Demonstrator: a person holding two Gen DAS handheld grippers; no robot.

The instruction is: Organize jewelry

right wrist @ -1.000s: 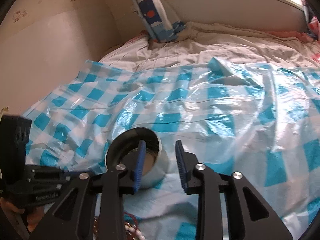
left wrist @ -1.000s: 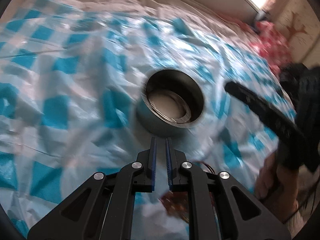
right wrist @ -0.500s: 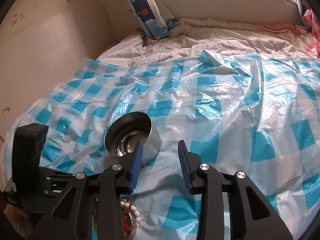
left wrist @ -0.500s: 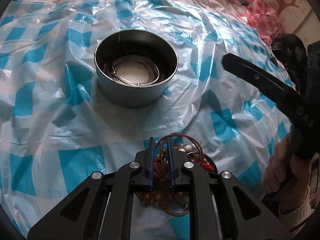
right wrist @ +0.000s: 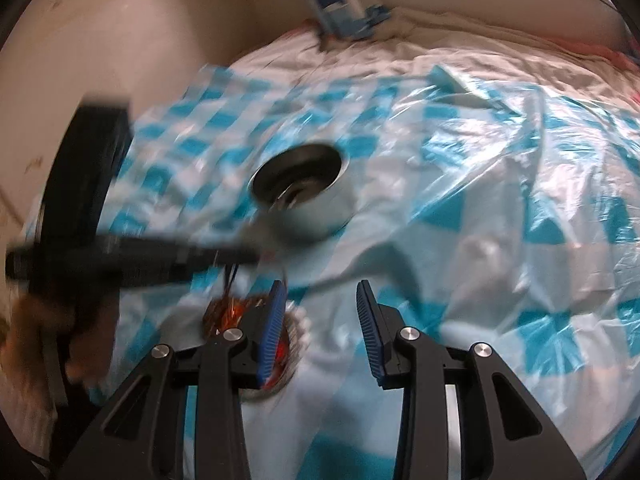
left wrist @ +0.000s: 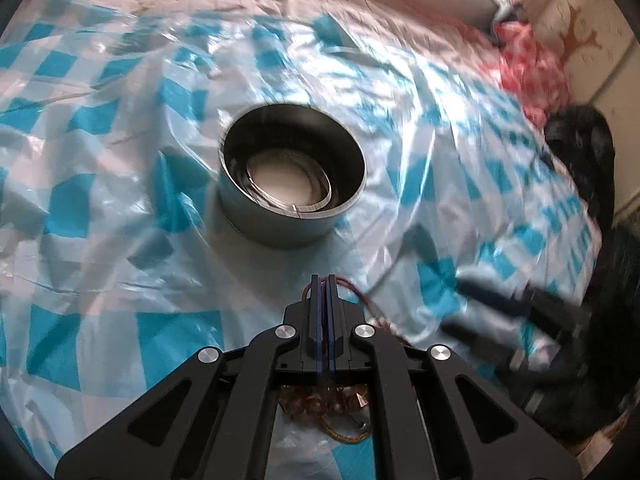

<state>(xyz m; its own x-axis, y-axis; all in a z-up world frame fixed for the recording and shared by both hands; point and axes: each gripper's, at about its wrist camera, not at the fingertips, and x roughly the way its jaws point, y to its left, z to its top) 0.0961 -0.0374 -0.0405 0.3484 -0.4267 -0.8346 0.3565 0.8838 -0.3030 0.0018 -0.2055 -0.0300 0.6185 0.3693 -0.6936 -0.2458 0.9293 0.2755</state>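
**Red cord pinched, tin waiting**

Blue-checked plastic sheet point(left wrist: 100, 208) covers the bed. Half a second ago the left gripper point(left wrist: 323, 284) straddled the jewelry pile point(right wrist: 240, 314); now it is clamped on a red cord point(left wrist: 360, 294), near the tin point(left wrist: 292, 184) holding bangles point(left wrist: 288, 184). Right gripper point(right wrist: 320, 308) gapes empty. Blur and gripper bodies hide most of the pile.
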